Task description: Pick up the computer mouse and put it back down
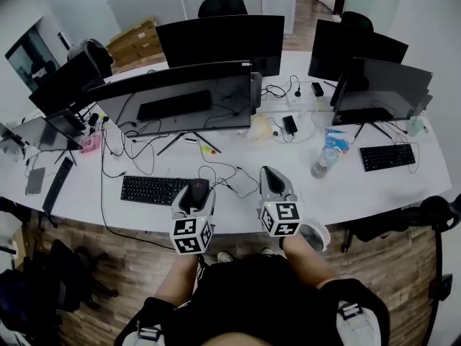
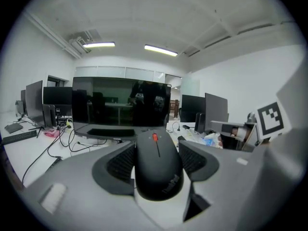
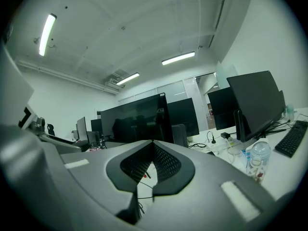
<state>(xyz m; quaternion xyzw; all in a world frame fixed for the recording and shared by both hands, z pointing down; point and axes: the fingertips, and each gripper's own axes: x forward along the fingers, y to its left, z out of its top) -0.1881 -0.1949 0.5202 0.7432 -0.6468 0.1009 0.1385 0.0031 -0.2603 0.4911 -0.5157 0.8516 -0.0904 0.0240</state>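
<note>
The black computer mouse with a red scroll wheel sits between the jaws of my left gripper, just right of a black keyboard near the white desk's front edge. In the left gripper view the mouse fills the gap, and both pads of the left gripper press its sides. I cannot tell whether it touches the desk. My right gripper hovers a little to the right; its jaws meet with nothing between them.
A wide curved monitor stands behind the keyboard, with loose cables in front of it. A water bottle and a second keyboard are to the right. A round white object sits at the desk's front edge.
</note>
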